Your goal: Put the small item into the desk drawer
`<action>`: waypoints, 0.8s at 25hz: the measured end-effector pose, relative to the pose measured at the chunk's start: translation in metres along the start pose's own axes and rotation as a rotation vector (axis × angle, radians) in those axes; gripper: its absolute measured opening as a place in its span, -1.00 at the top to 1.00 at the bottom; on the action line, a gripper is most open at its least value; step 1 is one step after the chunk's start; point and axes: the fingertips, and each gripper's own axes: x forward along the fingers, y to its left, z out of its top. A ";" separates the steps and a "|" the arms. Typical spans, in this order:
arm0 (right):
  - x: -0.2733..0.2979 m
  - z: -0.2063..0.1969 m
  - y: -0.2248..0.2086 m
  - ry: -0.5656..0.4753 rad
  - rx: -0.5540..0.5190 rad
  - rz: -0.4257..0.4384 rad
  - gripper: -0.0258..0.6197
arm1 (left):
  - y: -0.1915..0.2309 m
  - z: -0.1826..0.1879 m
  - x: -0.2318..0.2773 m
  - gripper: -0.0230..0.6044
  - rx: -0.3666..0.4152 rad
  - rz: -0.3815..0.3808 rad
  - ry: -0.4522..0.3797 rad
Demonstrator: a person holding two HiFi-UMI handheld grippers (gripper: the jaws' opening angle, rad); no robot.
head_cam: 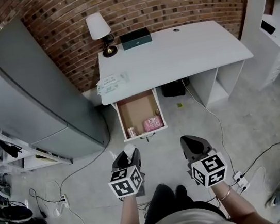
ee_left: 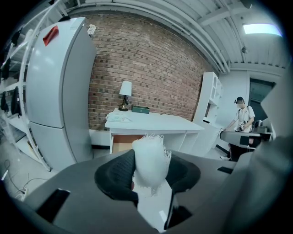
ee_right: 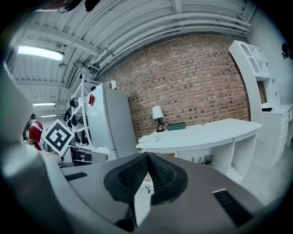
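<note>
A white desk (head_cam: 183,55) stands against the brick wall, with its drawer (head_cam: 139,115) pulled open at the left front. My left gripper (head_cam: 129,155) hovers over the floor in front of the drawer, shut on a small white frayed item (ee_left: 149,161) that sticks up between its pads. My right gripper (head_cam: 191,145) hangs beside it, jaws closed together with nothing between them. Both point toward the desk (ee_left: 153,122). Inside the drawer lie a pink object (head_cam: 152,123) and a small jar (head_cam: 131,132).
A grey fridge (head_cam: 28,94) stands left of the desk. On the desktop are a lamp (head_cam: 100,31), a dark green box (head_cam: 136,38) and a folded white packet (head_cam: 110,82). Cables run across the floor (head_cam: 214,118). White shelving (head_cam: 277,15) stands right. A person (ee_left: 241,119) is at the far right.
</note>
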 end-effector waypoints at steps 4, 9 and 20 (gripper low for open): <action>0.016 0.001 -0.009 0.011 0.012 0.001 0.90 | 0.005 0.006 0.021 0.33 0.012 0.001 0.015; 0.061 0.008 -0.020 0.023 0.014 -0.015 0.90 | 0.026 0.021 0.066 0.33 0.005 -0.014 0.034; 0.198 0.045 -0.045 0.042 0.037 -0.112 0.90 | 0.102 0.081 0.195 0.33 0.023 -0.083 0.089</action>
